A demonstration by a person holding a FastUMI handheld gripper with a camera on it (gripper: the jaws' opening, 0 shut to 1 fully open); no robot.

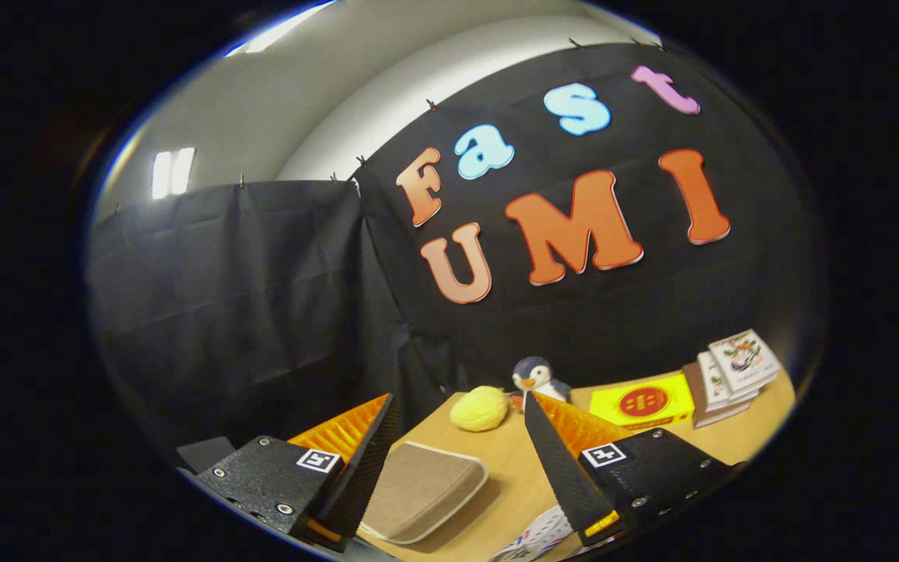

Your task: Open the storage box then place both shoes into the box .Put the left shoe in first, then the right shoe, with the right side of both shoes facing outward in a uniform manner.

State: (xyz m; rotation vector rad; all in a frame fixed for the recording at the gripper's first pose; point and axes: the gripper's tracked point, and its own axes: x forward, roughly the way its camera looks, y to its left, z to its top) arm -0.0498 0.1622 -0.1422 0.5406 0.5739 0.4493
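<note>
My gripper (459, 400) is open, its fingers spread wide and tilted up over the wooden table (508, 476). Nothing is held between them. Low between the fingers lies a flat tan surface with a white rounded rim (418, 488), which looks like the lid of the storage box; its near end is hidden under the left finger (360, 460). By the base of the right finger (563, 460), part of a white patterned shoe (539, 537) peeks in, most of it cut off from view.
Beyond the fingertips sit a yellow soft lump (479, 409) and a small penguin plush (537, 379) against the black cloth wall. Further right lie a flat yellow box (641, 402) and a stack of books (734, 373).
</note>
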